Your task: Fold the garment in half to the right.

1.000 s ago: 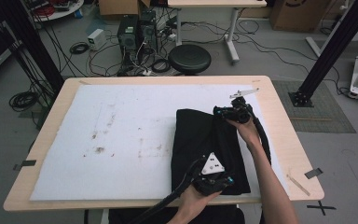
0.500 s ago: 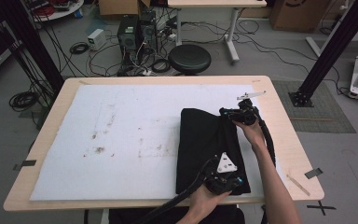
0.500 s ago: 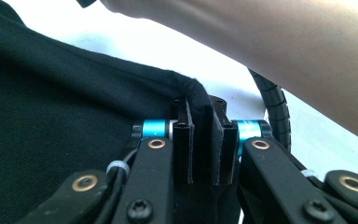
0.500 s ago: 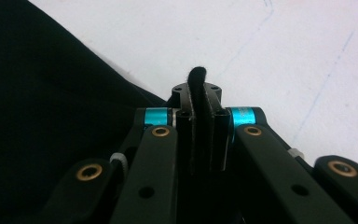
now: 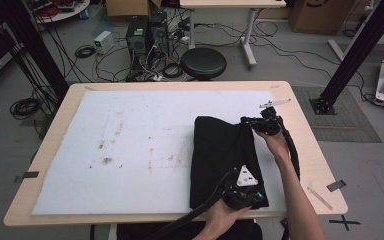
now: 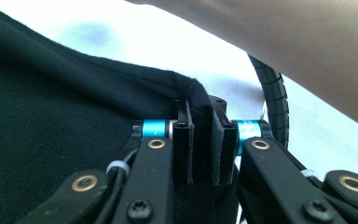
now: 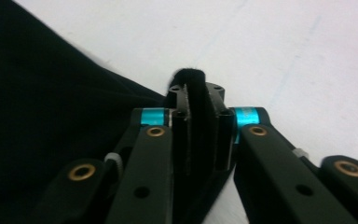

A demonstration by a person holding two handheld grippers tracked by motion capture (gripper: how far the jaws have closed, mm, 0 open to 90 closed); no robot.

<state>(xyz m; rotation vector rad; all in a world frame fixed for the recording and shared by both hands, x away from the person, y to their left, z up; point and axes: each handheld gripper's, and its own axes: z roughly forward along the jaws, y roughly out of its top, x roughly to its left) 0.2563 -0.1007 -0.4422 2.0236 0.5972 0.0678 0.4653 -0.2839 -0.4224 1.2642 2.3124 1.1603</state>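
Dragged rightward since a second ago, the folded black cotton garment (image 5: pixel 225 160) lies on the white felt mat (image 5: pixel 130 145). Near me, my left gripper (image 5: pixel 243 192) pinches its hem; farther off, my right gripper (image 5: pixel 261 124), jaws just easing apart, has cloth between them.

High view overhead facing forward-down, both gripper views close along their jaws, all sharing black cloth (image 5: pixel 222 160)
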